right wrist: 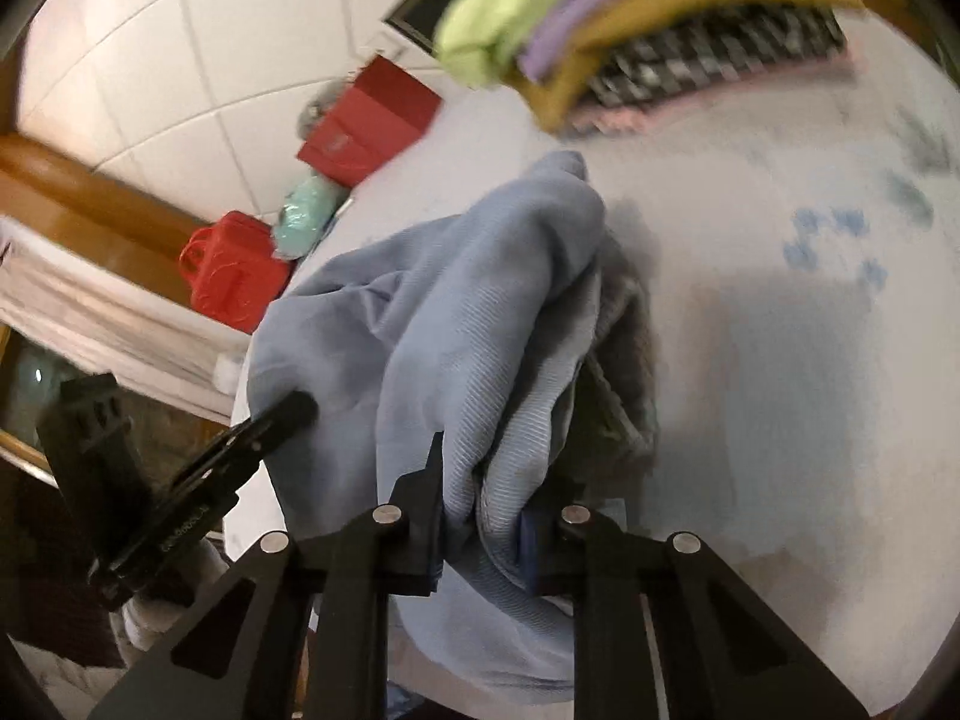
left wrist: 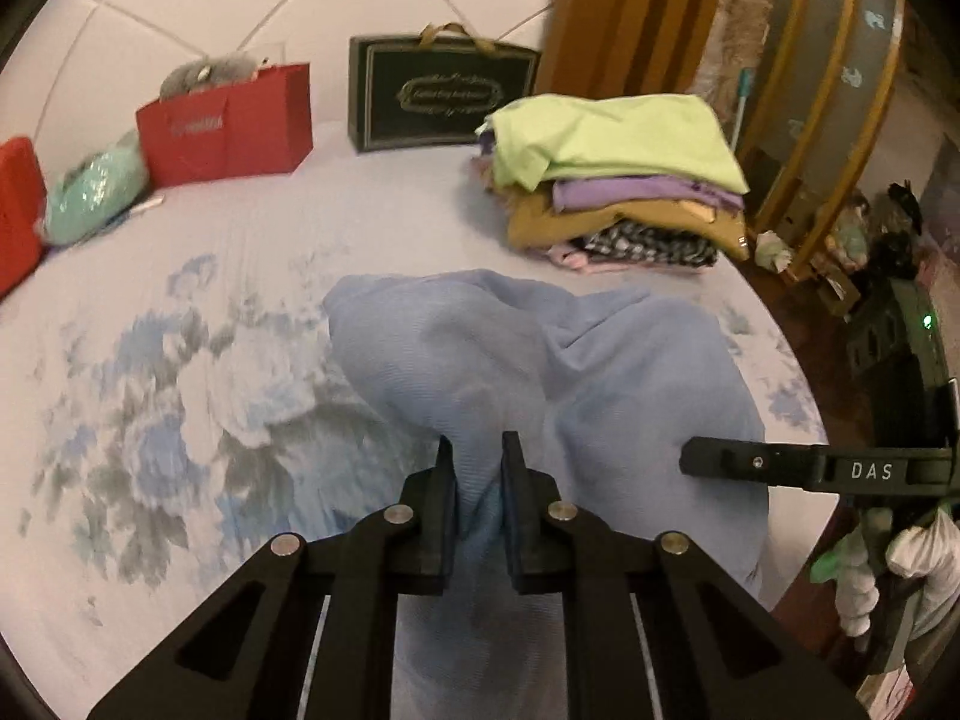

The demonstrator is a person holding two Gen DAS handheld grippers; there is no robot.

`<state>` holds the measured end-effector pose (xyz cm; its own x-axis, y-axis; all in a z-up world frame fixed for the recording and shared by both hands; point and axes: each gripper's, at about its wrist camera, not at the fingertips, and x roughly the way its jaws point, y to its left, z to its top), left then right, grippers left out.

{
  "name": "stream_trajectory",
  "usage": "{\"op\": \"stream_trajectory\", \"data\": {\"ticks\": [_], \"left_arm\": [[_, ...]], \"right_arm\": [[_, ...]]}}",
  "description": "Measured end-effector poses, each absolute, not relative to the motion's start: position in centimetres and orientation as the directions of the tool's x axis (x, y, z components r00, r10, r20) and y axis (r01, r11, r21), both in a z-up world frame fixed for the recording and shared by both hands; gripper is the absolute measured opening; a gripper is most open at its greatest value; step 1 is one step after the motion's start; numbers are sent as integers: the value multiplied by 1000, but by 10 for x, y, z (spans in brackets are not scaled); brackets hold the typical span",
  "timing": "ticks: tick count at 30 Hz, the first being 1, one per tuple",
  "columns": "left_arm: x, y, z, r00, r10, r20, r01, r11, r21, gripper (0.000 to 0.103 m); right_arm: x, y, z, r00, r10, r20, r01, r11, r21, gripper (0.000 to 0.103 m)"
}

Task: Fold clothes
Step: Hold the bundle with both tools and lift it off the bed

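The stack of folded clothes [right wrist: 630, 30] is blurred and cut off by the top edge; the blue garment [right wrist: 444, 324] hides the bed beneath.

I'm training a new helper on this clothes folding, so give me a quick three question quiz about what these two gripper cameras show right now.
1. True or false: both the left gripper and the right gripper are clamped on the blue garment.
2. Which colour tops the stack of folded clothes? A) purple B) light green C) mustard
3. Fill in: the red paper bag stands beside a dark gift ____ with handles.

Key: 1 true; 2 B; 3 box.
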<state>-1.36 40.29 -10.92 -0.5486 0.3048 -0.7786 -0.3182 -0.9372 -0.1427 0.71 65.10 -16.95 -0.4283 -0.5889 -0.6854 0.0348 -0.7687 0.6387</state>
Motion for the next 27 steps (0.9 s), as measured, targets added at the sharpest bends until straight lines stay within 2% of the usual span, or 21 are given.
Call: {"op": "stream_trajectory", "data": {"ticks": [5,7,11,15,20,21,24,27], "left_arm": [[-19,387,-134,-514,251,-820,-263,-956,-128,11],[-20,377,-154,-487,220,-845,-232,-966,-117,10],[-22,362,-182,-442,207,-873,-190,-972,-135,11],[-28,363,-199,-426,199,-883,-184,-974,-131,13],[-33,360,-203,-434,223,-873,-200,-969,-147,14],[-34,356,-203,-428,232,-873,-196,-967,-161,17],[-36,355,-203,-422,238,-875,-198,-966,-167,17],[-36,357,-201,-421,228,-878,-198,-968,-156,17]], "right_arm": [[3,636,-174,-416,-574,-706,52,-789,612,18],[-2,630,-182,-405,-551,-730,42,-809,587,24],[-12,623,-189,-393,-538,-746,58,-824,563,49],[-25,609,-191,-392,-533,-750,124,-838,531,59],[-28,604,-186,-406,-486,-773,159,-871,464,55],[-27,607,-181,-415,-480,-773,149,-874,463,54],[-19,627,-170,-473,-477,-740,124,-868,481,56],[-24,637,-178,-450,-529,-720,106,-832,545,56]]}}
